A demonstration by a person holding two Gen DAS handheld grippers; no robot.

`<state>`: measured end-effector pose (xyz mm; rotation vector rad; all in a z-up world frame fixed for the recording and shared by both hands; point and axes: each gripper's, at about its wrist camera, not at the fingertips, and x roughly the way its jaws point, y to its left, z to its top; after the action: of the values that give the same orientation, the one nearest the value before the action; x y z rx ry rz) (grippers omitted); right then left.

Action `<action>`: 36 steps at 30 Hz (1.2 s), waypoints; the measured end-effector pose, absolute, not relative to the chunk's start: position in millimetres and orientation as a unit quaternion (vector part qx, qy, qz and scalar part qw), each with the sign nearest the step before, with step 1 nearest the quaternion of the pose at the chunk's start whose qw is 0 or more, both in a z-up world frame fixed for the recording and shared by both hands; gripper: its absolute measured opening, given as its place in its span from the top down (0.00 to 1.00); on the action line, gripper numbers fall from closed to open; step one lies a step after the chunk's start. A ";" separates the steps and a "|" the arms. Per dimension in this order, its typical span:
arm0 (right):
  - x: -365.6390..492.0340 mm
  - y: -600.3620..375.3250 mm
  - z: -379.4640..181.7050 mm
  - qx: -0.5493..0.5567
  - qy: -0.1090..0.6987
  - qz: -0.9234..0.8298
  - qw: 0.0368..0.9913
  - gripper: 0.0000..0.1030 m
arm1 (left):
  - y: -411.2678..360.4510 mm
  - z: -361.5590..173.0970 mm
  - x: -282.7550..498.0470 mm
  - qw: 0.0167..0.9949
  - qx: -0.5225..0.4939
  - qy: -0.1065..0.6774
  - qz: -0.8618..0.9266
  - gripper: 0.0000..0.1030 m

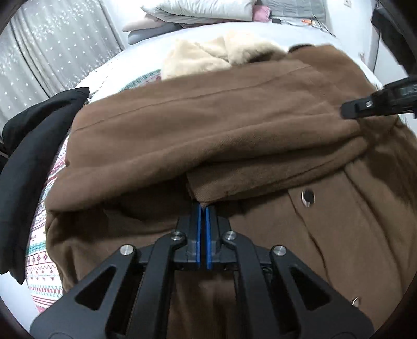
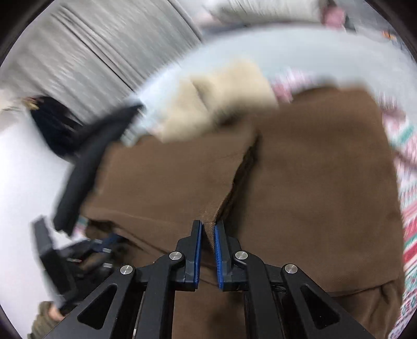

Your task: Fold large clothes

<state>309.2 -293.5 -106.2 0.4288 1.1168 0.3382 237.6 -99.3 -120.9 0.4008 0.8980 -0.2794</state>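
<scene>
A large brown coat (image 1: 213, 125) with a cream fleece lining (image 1: 208, 56) lies on a bed. My left gripper (image 1: 203, 207) is shut on the corner of a folded-over brown flap of the coat. My right gripper (image 2: 208, 226) is shut on a brown fold of the same coat (image 2: 312, 169); this view is motion-blurred. The right gripper's black finger also shows at the right edge of the left wrist view (image 1: 365, 105), resting on the coat. The left gripper's black body shows at the left of the right wrist view (image 2: 86, 167). A metal snap (image 1: 307, 197) sits on the coat's front.
A patterned blanket (image 1: 44, 258) covers the bed under the coat. A black garment (image 1: 34, 146) lies at the left. Pillows and folded bedding (image 1: 198, 10) are piled at the far side. A grey curtain (image 1: 57, 47) hangs at the left.
</scene>
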 end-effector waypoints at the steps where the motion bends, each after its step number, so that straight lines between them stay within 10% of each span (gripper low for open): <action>1: 310.6 -293.0 -114.6 0.205 0.530 0.157 0.807 0.91 | -98.5 -119.2 234.9 0.872 0.197 0.426 -0.136 0.95; 17: 315.6 -321.6 -77.5 0.121 0.499 0.103 0.852 0.73 | -59.5 -77.6 228.8 0.880 0.184 0.404 -0.166 0.76; 30: 397.1 -270.2 -100.7 -0.209 0.445 0.041 0.870 0.45 | -37.1 -77.3 249.7 0.884 0.166 0.409 -0.153 0.61; 33: 406.1 -267.0 -120.0 -0.236 0.457 0.058 0.856 0.66 | -33.4 -80.8 252.3 0.884 0.171 0.410 -0.146 0.61; 34: 405.9 -264.5 -123.0 -0.241 0.458 0.075 0.852 0.95 | -33.2 -81.7 252.6 0.884 0.172 0.411 -0.144 0.61; 36: 405.8 -262.2 -124.5 -0.249 0.460 0.078 0.849 0.96 | -33.3 -82.4 252.3 0.883 0.172 0.412 -0.143 0.61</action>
<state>405.8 -262.2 -124.5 -0.5242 0.9693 0.1654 252.3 -33.3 -82.4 0.3573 0.8584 -0.2987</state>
